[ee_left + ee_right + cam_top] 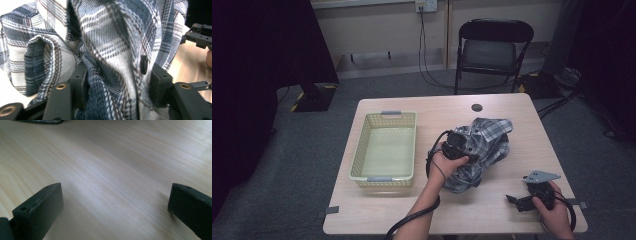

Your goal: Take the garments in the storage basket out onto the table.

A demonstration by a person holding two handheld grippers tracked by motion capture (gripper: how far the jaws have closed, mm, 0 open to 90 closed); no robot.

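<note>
A crumpled blue and white plaid shirt lies on the pale wooden table, right of centre. My left gripper is pushed into its near left side, held by a hand. In the left gripper view the jaws stand part way apart with a loose fold of the shirt bunched between them, a dark button by the right jaw; my left gripper is open around that fold. My right gripper rests near the table's front right corner, apart from the shirt. Its jaws are wide, and my right gripper has bare tabletop between them.
A pale yellow plastic basket stands on the table's left half, a hand's width from the shirt. A dark round cap sits near the far edge. A black folding chair stands behind the table. Cables trail off the front edge.
</note>
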